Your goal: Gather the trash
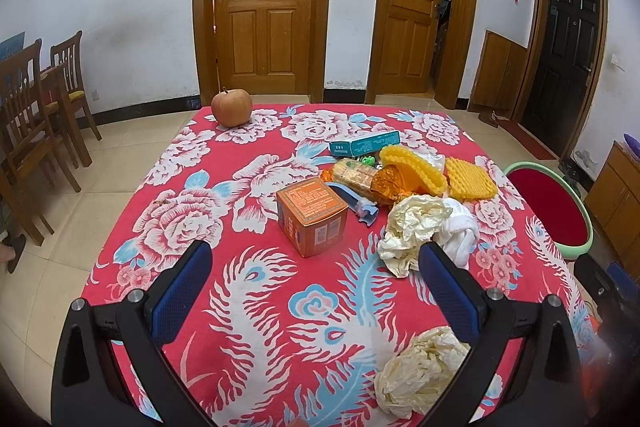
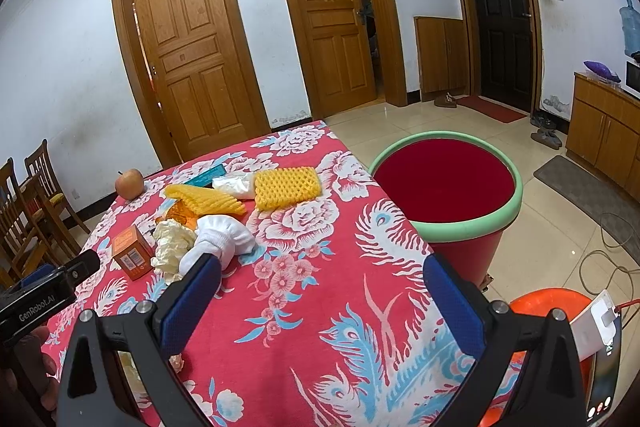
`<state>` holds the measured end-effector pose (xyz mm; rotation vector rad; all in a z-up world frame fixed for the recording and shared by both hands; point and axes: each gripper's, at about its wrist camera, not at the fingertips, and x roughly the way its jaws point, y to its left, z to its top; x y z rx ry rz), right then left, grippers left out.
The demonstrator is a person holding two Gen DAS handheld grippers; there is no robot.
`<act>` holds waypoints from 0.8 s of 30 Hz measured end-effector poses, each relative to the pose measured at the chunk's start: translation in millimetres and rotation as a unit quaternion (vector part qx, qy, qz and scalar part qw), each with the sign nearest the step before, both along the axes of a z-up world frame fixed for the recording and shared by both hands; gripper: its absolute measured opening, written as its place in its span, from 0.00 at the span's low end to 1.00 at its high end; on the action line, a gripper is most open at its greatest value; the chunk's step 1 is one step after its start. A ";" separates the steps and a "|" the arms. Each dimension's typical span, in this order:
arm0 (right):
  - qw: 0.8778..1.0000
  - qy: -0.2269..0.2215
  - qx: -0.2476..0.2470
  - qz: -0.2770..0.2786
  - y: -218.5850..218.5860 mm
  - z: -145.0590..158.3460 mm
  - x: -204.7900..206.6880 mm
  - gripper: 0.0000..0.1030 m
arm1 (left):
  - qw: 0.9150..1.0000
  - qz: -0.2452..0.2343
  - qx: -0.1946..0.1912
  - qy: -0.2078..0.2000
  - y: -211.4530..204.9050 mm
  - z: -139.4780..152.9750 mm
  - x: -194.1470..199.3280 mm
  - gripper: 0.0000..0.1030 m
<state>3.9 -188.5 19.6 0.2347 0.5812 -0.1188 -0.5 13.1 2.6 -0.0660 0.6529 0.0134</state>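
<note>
I hold both tongs, left (image 1: 316,269) and right (image 2: 322,281), wide open and empty over the surface (image 1: 256,291), the crumpled paper (image 1: 416,227) lying nearest the left pair, just ahead-right.

Both my views are evenly lit by soft indoor light; I cannot tell its source. Shadows are faint: only a thin dark patch lies under the orange cardboard box (image 1: 313,215) on the red floral tablecloth (image 1: 256,291). The pale glossy floor tiles (image 2: 432,125) carry a mild sheen, without hard glare. Fisheye bending curves the brown panelled wooden door (image 2: 192,55) frames, and black vignette fills all corners. The centre is sharp. At the near right edge of my left view a reddish smear blurs the picture.
</note>
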 end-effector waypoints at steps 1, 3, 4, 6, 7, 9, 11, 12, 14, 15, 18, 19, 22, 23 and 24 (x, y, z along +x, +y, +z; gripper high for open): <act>1.000 0.002 0.001 0.001 0.0 0.6 0.0 1.00 | 1.000 0.000 0.000 0.000 0.7 0.4 0.0 0.98; 1.000 0.001 0.000 0.002 0.2 1.7 -1.3 1.00 | 1.000 0.000 0.000 0.000 1.5 1.3 0.1 0.98; 1.000 0.001 -0.001 0.001 0.5 1.0 -1.2 1.00 | 1.000 0.000 0.000 0.000 1.3 0.7 0.1 0.98; 1.000 0.001 0.000 0.001 0.8 0.7 -1.0 1.00 | 1.000 0.001 0.000 0.000 1.4 0.8 0.2 0.98; 1.000 0.001 0.000 0.001 0.8 0.8 -1.1 1.00 | 1.000 0.001 0.000 0.000 1.6 0.9 0.4 0.98; 1.000 0.002 -0.001 0.001 0.2 -0.9 -0.3 1.00 | 1.000 0.000 0.000 0.000 1.7 0.9 0.2 0.98; 1.000 0.002 -0.001 0.001 -0.8 -2.5 0.3 1.00 | 1.000 0.000 0.000 0.000 1.6 0.8 0.2 0.98; 1.000 0.002 0.000 0.000 1.4 -3.2 -0.6 1.00 | 1.000 0.000 0.000 0.000 1.8 0.9 0.2 0.98; 1.000 0.003 0.000 0.001 1.1 -2.7 -1.1 1.00 | 1.000 0.000 0.000 0.000 1.7 0.8 0.1 0.98; 1.000 0.004 -0.001 0.001 1.1 0.8 -1.8 1.00 | 1.000 -0.001 0.000 0.001 2.2 1.2 0.1 0.98; 1.000 0.003 -0.001 0.001 1.0 0.2 -1.6 1.00 | 1.000 -0.001 0.000 0.000 2.8 2.3 -0.9 0.98; 1.000 0.003 -0.002 0.001 1.0 1.7 -2.6 1.00 | 1.000 0.000 0.000 0.000 2.7 2.1 -0.7 0.98; 1.000 0.002 -0.001 0.001 1.1 1.7 -2.4 1.00 | 1.000 0.000 0.000 0.000 2.5 2.6 -1.1 0.98; 1.000 0.003 -0.002 0.001 1.2 1.0 -1.9 1.00 | 1.000 0.000 0.000 -0.001 2.8 3.0 -1.0 0.98; 1.000 0.003 -0.002 0.001 1.1 0.8 -1.6 1.00 | 1.000 0.000 0.000 0.000 2.8 3.1 -1.0 0.98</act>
